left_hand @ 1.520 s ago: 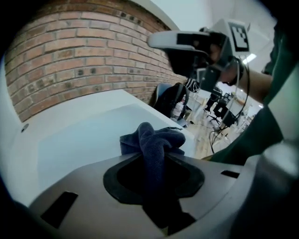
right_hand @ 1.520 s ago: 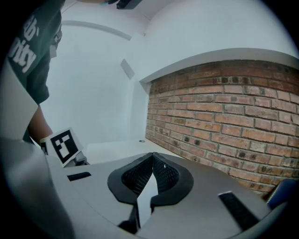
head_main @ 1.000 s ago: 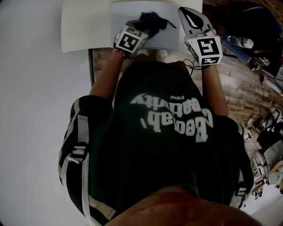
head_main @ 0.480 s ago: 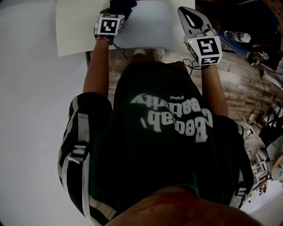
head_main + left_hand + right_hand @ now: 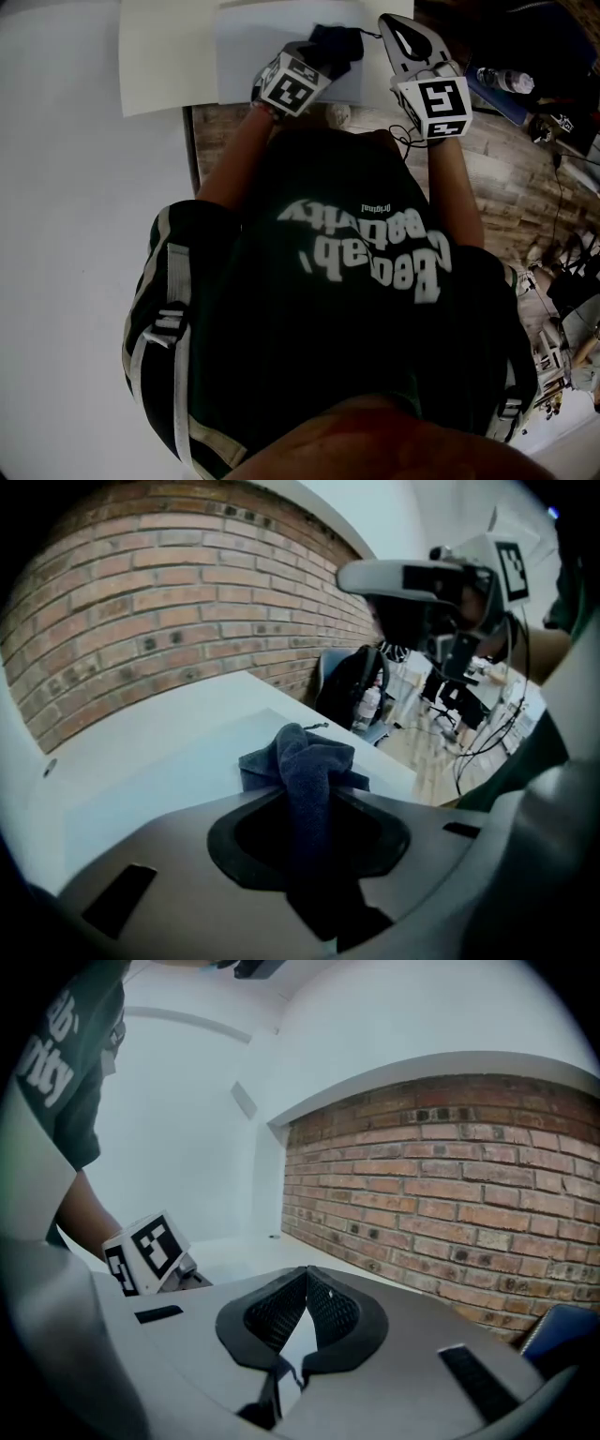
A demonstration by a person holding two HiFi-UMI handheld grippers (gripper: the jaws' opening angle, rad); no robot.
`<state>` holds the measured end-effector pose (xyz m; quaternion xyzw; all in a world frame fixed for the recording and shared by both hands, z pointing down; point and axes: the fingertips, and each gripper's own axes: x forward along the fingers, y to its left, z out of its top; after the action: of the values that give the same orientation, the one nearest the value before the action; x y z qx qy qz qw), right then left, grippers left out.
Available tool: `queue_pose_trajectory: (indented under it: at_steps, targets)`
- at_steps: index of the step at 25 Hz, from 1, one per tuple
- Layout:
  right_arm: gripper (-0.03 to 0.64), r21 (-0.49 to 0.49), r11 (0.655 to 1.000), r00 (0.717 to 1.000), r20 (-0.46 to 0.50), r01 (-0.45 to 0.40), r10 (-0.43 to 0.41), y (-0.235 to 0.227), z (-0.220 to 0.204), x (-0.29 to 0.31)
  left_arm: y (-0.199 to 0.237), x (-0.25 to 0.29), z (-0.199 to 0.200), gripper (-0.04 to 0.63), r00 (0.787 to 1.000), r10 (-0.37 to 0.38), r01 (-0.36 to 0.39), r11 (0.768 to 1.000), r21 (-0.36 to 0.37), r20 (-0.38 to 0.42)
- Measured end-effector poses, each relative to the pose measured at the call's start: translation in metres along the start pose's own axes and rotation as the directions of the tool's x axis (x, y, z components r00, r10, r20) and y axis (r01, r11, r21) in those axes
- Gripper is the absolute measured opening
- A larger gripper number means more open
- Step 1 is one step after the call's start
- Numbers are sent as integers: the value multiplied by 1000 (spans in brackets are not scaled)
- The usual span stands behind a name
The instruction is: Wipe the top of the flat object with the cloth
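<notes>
Both tongs sit right out front of the person. Left gripper (image 5: 309, 803) is clamped on a dark blue-grey terry cloth (image 5: 307, 761), which bunches up between the jaws and spills out ahead of the tips. Right gripper (image 5: 304, 1279) has its jaws pinched together at the tips, nothing in them. From the head view, the cloth (image 5: 336, 42) rests on a pale grey flat rectangular board (image 5: 248, 52), towards its right side, with the right gripper (image 5: 388, 21) over the board's right edge. That board lies on a white table (image 5: 159, 56), and past it there's a red brick wall (image 5: 169, 602).
</notes>
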<state>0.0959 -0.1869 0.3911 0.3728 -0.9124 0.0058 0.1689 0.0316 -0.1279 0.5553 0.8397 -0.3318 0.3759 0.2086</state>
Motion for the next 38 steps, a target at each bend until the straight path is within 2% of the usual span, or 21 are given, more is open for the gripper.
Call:
queue_pose_trajectory:
  at_steps: [3,6,10,14,19,22,27,33,38]
  targets:
    - [-6,3,1000,1000,5,7,-7,-4,0,-4,-41,5,3,110,996,-91,92,993,68,-14]
    - [-6,9,1000,1000,9,23,-23,-9,-2,-10,-50,7,5,110,994,-108,109,991,79,-18]
    - [-6,16,999,999,10,35,-35,-14,-5,-18,-33,9,11,110,998,-67,67,996,51,1]
    - [-6,25,998,999,8,51,-51,-21,-9,-25,9,17,25,110,1000,20,-19,1000,-15,19]
    - [-6,26,997,997,9,71,-72,-24,-11,-34,61,21,39,110,990,138,-136,989,-63,29]
    - [-6,27,996,996,10,83,-83,-24,-12,-41,75,22,43,110,983,182,-180,981,-74,28]
    - [-6,25,994,994,10,108,-108,-31,-13,-51,66,31,54,110,983,181,-179,983,-48,43]
    - [-6,22,993,993,12,120,-120,-33,-11,-56,48,44,67,110,988,142,-142,990,-13,55]
    - [-6,24,991,991,6,131,-131,-33,-15,-59,46,46,66,110,989,139,-138,990,-21,57]
